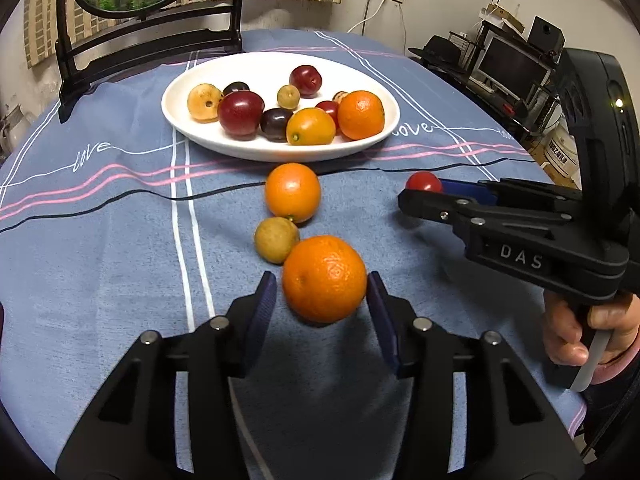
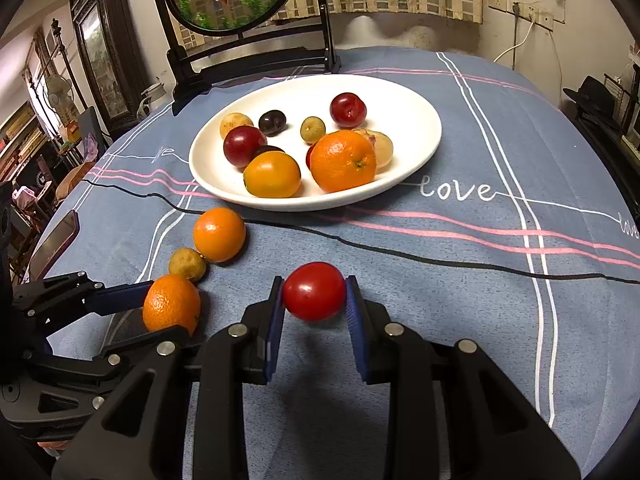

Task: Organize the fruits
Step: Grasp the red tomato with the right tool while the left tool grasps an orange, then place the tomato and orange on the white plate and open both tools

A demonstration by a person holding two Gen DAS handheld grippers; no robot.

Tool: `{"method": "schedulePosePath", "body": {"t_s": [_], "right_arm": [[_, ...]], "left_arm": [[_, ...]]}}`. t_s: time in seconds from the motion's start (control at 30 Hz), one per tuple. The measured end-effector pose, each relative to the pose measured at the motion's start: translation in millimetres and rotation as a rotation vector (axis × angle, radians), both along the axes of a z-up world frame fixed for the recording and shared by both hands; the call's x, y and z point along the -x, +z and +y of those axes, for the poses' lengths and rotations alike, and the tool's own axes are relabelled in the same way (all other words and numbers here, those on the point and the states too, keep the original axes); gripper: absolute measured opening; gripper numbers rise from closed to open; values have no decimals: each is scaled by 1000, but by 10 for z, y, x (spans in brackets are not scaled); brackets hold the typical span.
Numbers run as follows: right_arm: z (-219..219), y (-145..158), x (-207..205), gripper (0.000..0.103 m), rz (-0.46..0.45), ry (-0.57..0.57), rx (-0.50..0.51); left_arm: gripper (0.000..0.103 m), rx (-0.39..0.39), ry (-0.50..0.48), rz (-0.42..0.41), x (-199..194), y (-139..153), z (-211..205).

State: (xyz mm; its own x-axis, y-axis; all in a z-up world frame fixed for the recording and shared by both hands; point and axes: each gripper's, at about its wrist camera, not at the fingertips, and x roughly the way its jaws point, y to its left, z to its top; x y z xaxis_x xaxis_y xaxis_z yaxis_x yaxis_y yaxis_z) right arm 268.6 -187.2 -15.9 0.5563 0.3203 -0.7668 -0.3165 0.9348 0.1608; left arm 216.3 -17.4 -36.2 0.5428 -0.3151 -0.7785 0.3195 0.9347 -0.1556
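Observation:
A white plate (image 1: 384, 136) (image 2: 416, 152) holds several fruits: oranges, red plums, dark plums and small tan ones. On the blue cloth in front of it lie an orange (image 1: 293, 192) (image 2: 219, 233) and a small tan fruit (image 1: 276, 239) (image 2: 187, 264). My left gripper (image 1: 322, 300) (image 2: 168, 316) is around a near orange (image 1: 324, 278) (image 2: 172, 303); its right pad touches it, the left pad stands slightly off. My right gripper (image 2: 314, 296) (image 1: 420, 192) is shut on a red tomato (image 2: 314, 291) (image 1: 424, 181), held just above the cloth.
A round decorative screen on a black stand (image 1: 148, 36) (image 2: 240, 40) stands behind the plate. A phone (image 2: 54, 242) lies at the table's left edge. Shelves with monitors (image 1: 516, 64) stand past the right edge.

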Motion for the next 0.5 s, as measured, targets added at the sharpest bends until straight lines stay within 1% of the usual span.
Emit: {"method": "schedulePosePath", "body": {"t_s": [0.13, 0.2, 0.37, 0.5], "right_arm": [[-1, 1, 3, 30, -2, -2, 0], [-1, 0, 3, 30, -2, -1, 1], [0, 1, 8, 30, -4, -1, 0], [1, 11, 22, 30, -11, 0, -2]], "left_arm": [[47, 21, 10, 15, -44, -11, -18], [44, 9, 13, 8, -37, -18, -40], [43, -13, 10, -10, 5, -14, -72], [43, -3, -3, -23, 45, 17, -66]]}}
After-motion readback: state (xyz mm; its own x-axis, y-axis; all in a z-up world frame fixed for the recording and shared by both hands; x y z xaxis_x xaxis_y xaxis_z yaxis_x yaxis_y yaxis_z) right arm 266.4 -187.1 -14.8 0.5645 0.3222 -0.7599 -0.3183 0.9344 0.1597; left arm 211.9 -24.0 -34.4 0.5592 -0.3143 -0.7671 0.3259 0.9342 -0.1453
